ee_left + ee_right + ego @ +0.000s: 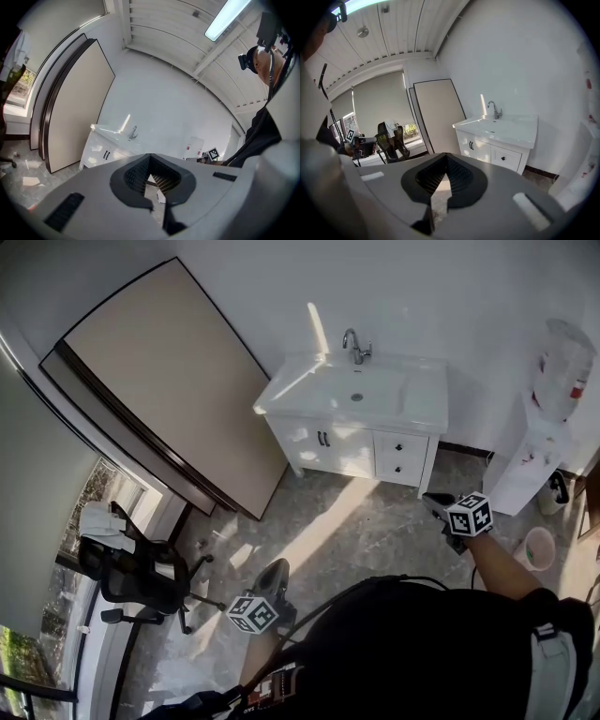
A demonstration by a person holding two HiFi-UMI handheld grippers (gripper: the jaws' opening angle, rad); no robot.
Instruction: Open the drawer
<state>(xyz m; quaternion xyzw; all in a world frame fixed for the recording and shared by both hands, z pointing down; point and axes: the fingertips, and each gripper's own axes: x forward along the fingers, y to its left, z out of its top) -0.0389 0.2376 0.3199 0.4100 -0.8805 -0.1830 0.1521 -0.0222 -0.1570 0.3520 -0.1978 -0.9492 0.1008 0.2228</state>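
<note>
In the head view, a black office chair (131, 568) stands far left. Next come the left gripper (275, 568), the white sink cabinet (342, 454) with its two small white drawers (401, 456) closed, and the right gripper (433, 501), well short of them. Each gripper view shows jaws pressed together on nothing. Only the right gripper view catches a drawer's dark knob (503, 158); the left gripper view shows just the cabinet's doors (104, 153).

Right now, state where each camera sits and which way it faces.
Head view: on the person's head, looking steeply down at the sink cabinet; left gripper and right gripper show.
Left gripper view: rides that gripper, faces cabinet and leaning board; own jaws, person's torso.
Right gripper view: rides that gripper, faces cabinet; own jaws.
Shared: all see the faucet.
</note>
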